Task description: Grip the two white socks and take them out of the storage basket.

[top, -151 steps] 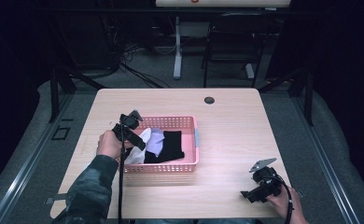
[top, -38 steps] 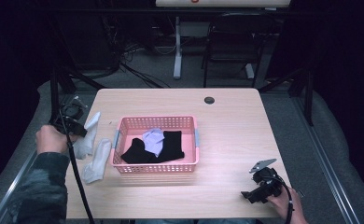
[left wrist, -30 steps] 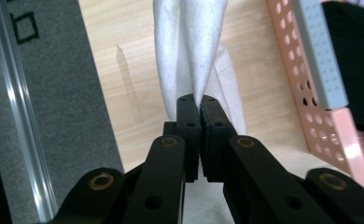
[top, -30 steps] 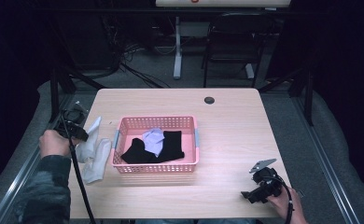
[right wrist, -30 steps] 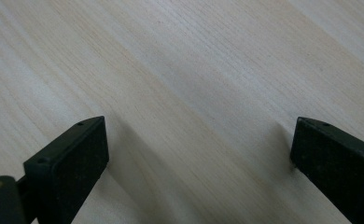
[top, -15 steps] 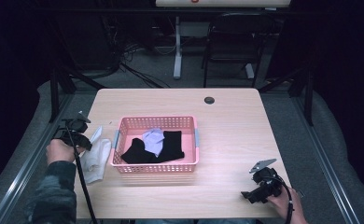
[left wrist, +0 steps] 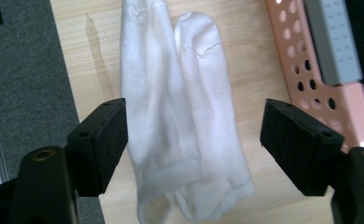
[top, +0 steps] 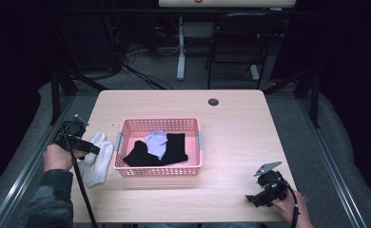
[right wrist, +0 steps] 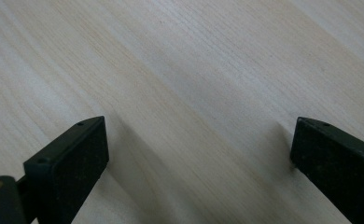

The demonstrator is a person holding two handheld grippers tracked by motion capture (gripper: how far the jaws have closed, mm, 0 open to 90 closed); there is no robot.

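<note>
The high view showed a pale wooden table (top: 231, 118) with a pink basket (top: 160, 170) standing left of its middle. Two black socks (top: 167, 148) and a pale lilac cloth (top: 156, 141) lay inside the basket. Just beside the basket's left end, a pair of white socks (top: 98, 159) lay flat on the table, side by side and touching each other, close to the table's left edge. The left gripper (top: 83, 147) hung over the upper end of those socks, held in the person's left hand (top: 57, 156), with its cable trailing down toward the bottom of the picture.

In the left gripper view, the left gripper's (left wrist: 192, 135) jaws stood wide apart, having just been opening, and the white socks (left wrist: 180, 116) lay between them on the wood, not pressed by either pad. The left pad sat just at the edge of the sock fabric; the right pad stood clear of it. The basket's perforated pink wall (left wrist: 311, 70) ran along the right side, with a grey handle piece (left wrist: 334, 42) on it.

The right gripper (top: 259, 197) rested near the table's front right corner, well apart from the basket, held in the right hand (top: 293, 211). In the right gripper view, its (right wrist: 199, 149) jaws were spread wide over bare wood, with nothing between them.
</note>
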